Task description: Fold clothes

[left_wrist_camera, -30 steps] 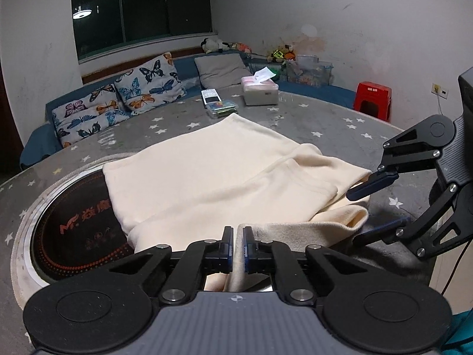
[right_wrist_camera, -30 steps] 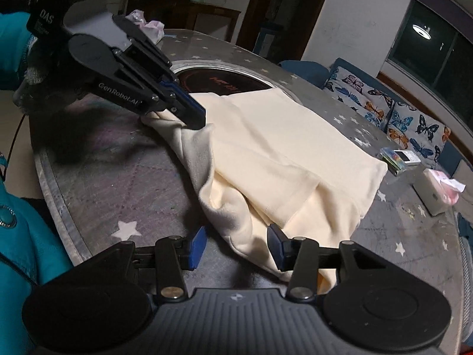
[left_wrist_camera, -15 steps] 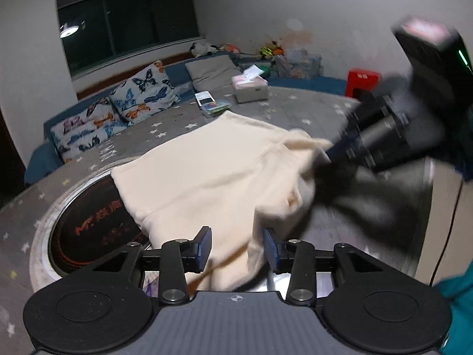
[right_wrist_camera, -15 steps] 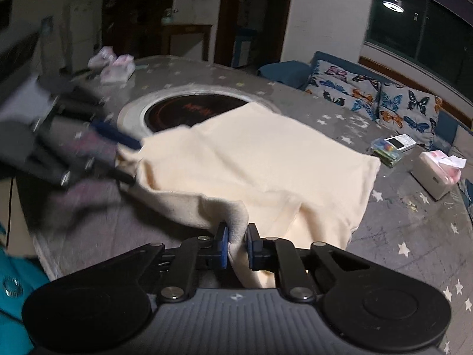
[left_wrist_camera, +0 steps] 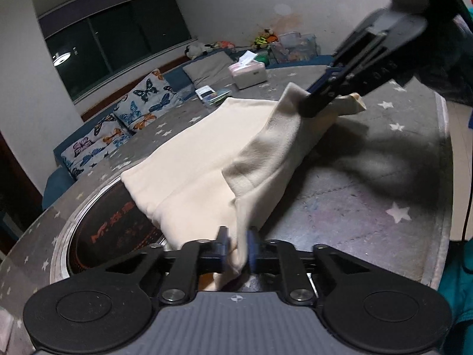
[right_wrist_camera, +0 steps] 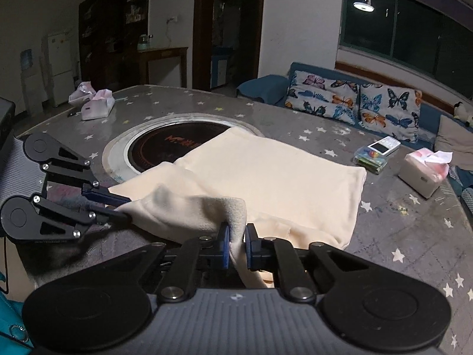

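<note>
**mod_kev:** Left wrist view is showing the left gripper (left_wrist_camera: 238, 247) pinching a bunched edge of the cream garment (left_wrist_camera: 207, 148), pads pressing right into the fabric. Cloth is running up from there in a raised fold to the right gripper (left_wrist_camera: 317, 102), which is biting the other end up in the air.

**foldbot99:** Yep, and the right wrist cam is backing that up. Right gripper (right_wrist_camera: 236, 247) is squeezing a grey-looking inner fold of the same garment (right_wrist_camera: 280, 174), and the left gripper (right_wrist_camera: 118, 207) is coming in from the left side, clamping the near corner.

**mod_kev:** Where's the rest of it sitting?

**foldbot99:** Most of it is lying flat on the grey star-print table (right_wrist_camera: 399, 230), with the far corner overlapping the round black cooktop (right_wrist_camera: 165, 145) set in the middle. Tissue box (right_wrist_camera: 422, 174) and a phone (right_wrist_camera: 384, 145) are sitting well apart from it, over toward the butterfly cushions (right_wrist_camera: 354, 100).
</note>
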